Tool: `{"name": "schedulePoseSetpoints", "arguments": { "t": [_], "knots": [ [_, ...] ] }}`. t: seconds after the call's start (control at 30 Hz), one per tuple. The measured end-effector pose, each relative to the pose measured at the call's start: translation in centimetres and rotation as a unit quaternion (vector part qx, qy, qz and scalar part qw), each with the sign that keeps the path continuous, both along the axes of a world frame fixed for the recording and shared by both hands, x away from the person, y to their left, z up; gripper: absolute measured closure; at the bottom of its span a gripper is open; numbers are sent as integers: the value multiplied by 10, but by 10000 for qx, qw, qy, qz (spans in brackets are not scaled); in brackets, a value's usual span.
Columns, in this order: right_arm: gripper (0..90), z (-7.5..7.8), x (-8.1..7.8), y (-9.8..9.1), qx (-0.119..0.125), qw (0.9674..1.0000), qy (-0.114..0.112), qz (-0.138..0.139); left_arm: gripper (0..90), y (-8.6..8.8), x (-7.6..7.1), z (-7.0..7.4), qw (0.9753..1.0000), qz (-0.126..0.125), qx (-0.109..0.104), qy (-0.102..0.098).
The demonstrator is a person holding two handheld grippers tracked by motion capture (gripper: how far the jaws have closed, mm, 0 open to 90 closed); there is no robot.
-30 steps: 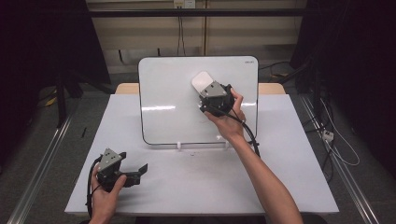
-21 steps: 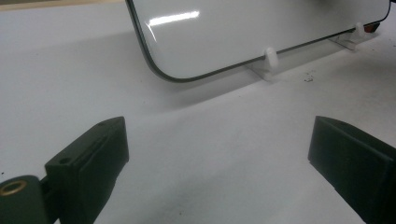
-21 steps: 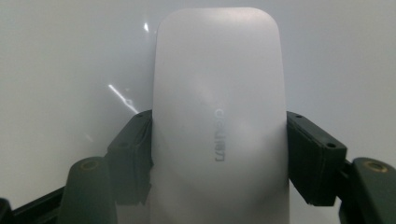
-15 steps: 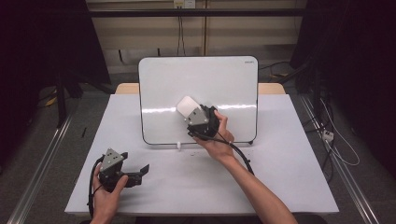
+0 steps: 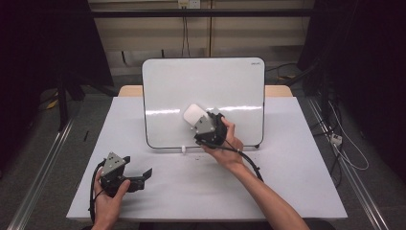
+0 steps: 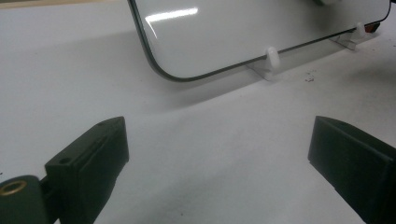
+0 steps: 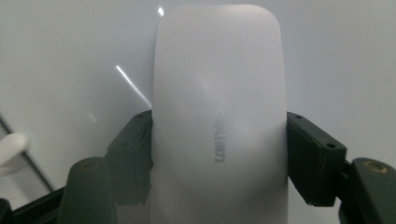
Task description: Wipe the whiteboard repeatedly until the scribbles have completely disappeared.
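High view: at frame centre the right tool (image 5: pixel 201 123) clamps a white eraser (image 5: pixel 193 115) flat against the whiteboard (image 5: pixel 206 86), likely to wipe it; the left tool (image 5: pixel 139 175) rests open on the counter (image 5: pixel 297 158) at lower left

Left gripper view: jaws wide apart, nothing between, idle

Right gripper view: eraser (image 7: pixel 219 116) pinched at both sides, pressed to the board

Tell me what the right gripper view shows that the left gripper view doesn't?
The right gripper view shows a white eraser clamped between the right claw 's two black jaws, held up against the whiteboard. The left gripper view shows the left claw open with nothing between its jaws, above the white table, plus the board's small white feet. Both show the whiteboard's glossy surface and its dark rim.
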State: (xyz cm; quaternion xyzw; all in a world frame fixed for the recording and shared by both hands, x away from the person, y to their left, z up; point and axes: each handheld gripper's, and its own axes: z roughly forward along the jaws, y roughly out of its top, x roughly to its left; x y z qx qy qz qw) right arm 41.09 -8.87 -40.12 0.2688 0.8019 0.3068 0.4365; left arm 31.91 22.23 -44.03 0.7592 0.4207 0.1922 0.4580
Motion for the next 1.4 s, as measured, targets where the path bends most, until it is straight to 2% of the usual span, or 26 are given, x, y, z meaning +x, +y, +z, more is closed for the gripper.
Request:
{"name": "schedulePoseSetpoints", "arguments": {
  "t": [0.17, 0.3, 0.7, 0.87, 0.93, 1.0, 1.07, 1.2, 1.4],
  "knots": [
    [315, 23, 20, -24, 367, 9988, -45, -323, 50, 0, 0, 1, 10000, 8, 7, -6],
    [315, 40, 35, -34, 523, 9973, -59, -518, 50, 0, 0, 0, 10000, 9, 15, -7],
    [314, 77, 68, -36, 932, 9919, -134, -856, 50, -1, 0, 1, 10000, -14, 1, -6],
    [315, 74, 67, -30, 959, 9911, -177, -901, 50, 0, 1, 0, 10000, -22, -22, -3],
    [315, 69, 63, -21, 876, 9929, -167, -792, 50, -1, 1, 0, 10000, -31, -3, 4],
    [315, 61, 58, -9, 681, 9957, -136, -612, 50, -2, 0, 1, 10000, -57, -7, -8],
    [315, 54, 54, 2, 613, 9968, -115, -492, 50, -2, 0, 1, 10000, -53, 18, -9],
    [315, 44, 46, 19, 496, 9982, -102, -315, 50, -2, 0, 0, 10000, -31, 8, 5],
    [315, 29, 33, 33, 321, 9994, -66, -87, 50, -2, 0, 0, 10000, -45, 20, 8]
  ]
}}
